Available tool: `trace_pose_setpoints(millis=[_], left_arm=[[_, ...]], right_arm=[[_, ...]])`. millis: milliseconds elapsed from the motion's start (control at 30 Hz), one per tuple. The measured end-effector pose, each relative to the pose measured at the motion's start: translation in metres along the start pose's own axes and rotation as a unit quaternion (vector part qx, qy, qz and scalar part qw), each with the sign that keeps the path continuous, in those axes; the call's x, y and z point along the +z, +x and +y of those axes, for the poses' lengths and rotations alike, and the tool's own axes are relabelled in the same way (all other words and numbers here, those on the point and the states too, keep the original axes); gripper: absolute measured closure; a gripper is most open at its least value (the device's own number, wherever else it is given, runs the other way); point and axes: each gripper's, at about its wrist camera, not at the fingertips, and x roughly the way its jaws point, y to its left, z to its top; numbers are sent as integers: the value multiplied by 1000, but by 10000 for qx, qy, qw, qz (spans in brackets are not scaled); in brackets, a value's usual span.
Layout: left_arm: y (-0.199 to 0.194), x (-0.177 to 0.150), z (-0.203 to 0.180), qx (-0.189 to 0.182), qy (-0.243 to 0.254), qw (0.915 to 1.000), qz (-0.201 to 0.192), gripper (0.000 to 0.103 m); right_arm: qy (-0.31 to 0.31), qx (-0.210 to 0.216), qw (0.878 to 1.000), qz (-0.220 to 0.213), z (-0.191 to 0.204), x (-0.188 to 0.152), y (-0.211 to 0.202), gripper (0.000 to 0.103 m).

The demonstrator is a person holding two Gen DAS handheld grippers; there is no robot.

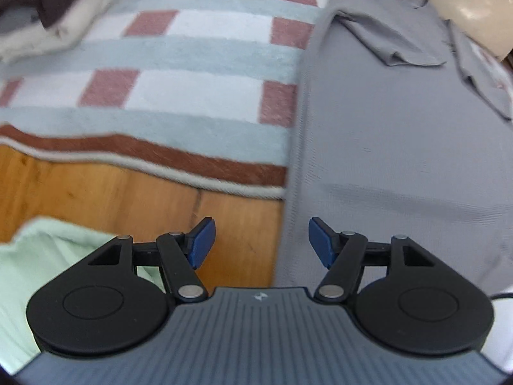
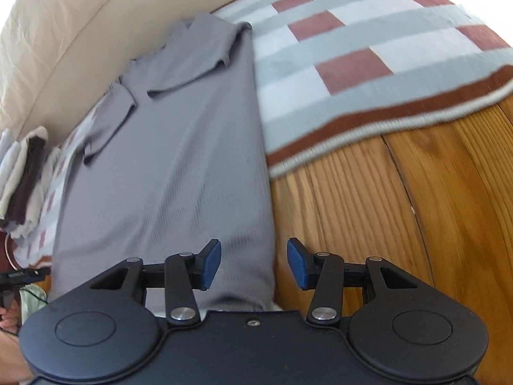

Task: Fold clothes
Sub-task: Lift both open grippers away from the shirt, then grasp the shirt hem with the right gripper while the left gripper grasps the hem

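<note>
Left tool (image 1: 262,242) jaws apart, empty, over left edge of grey shirt (image 1: 384,147). Right tool (image 2: 254,263) jaws apart, empty, over shirt's right edge. Shirt lies flat, one sleeve (image 2: 192,61) folded in, partly on checked rug (image 2: 352,48), hem end on wood floor (image 2: 400,208). Folded pile (image 2: 22,176) and cream sofa (image 2: 64,32) beyond; green cloth (image 1: 32,272) near left tool.

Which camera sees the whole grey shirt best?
The right wrist view: the grey shirt runs from its folded sleeves down to the hem near the camera. The left wrist view shows the grey shirt cut off at the picture's right edge.
</note>
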Motion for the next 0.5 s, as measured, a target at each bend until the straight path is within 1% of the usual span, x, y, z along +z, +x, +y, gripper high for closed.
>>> trace_pose_setpoints(millis=[100,200,233,300,333,367,400,467,500], left_arm=[[2,-4,4,-77,-222,9995,211,39],[1,-6,10,-116,-526,9981,303,39],[0,-6,10,-144,-560,9979,305,39],[-1,-7,9,-174,-540,9979,310,39],[-2,-7,8,-173,-496,9982,305,39],[-2,-7,7,-162,-459,9984,303,39],[-1,-7,7,-147,-438,9984,325,39],[1,-8,7,-139,-407,9983,399,39],[2,-9,6,-152,-387,9982,438,36]], right_arm=[[239,208,9995,-3,-6,-6,-3,52],[478,463,9978,43,-10,-10,-3,51],[445,517,9977,67,-9,-11,-2,51],[153,489,9987,65,0,-14,0,51],[-33,415,9991,39,5,-15,0,61],[-170,380,9991,2,9,-15,0,73],[-299,353,9989,-36,13,-16,1,89],[-383,297,9986,-233,19,-15,-3,90],[-431,309,9979,-384,23,-13,-7,90]])
